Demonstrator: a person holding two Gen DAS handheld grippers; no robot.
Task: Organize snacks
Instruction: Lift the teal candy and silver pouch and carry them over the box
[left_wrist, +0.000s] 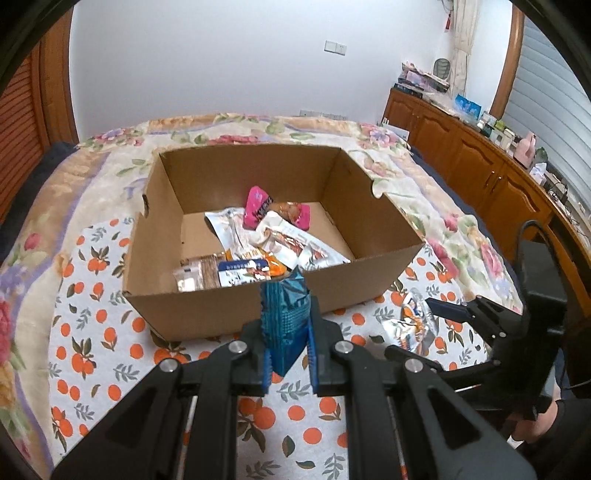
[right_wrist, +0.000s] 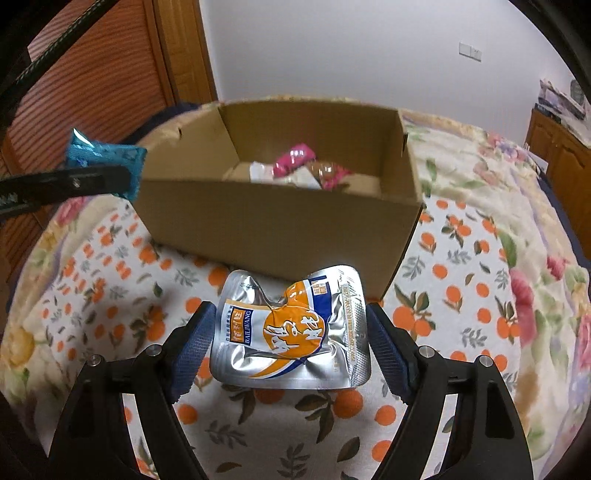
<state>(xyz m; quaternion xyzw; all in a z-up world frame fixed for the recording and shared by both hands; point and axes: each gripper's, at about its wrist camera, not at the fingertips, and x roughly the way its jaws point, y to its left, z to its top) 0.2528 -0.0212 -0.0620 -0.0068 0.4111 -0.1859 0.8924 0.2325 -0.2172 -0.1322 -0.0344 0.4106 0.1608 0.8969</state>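
My left gripper (left_wrist: 287, 328) is shut on a blue snack packet (left_wrist: 285, 317), held upright just in front of the near wall of an open cardboard box (left_wrist: 207, 310). The box holds several snack packets, among them a pink one (left_wrist: 256, 206). My right gripper (right_wrist: 290, 328) is open, its fingers on either side of a silver and orange pouch (right_wrist: 291, 332) lying on the orange-print cloth in front of the box (right_wrist: 280, 229). The right wrist view shows the blue packet (right_wrist: 105, 155) in the left gripper at the box's left corner. The pouch also shows in the left wrist view (left_wrist: 410, 325).
The box stands on an orange-print cloth (left_wrist: 96, 332) over a floral bedspread (left_wrist: 424, 184). A wooden cabinet (left_wrist: 480, 158) with small items runs along the right wall. A slatted wooden door (right_wrist: 92, 85) is at the left.
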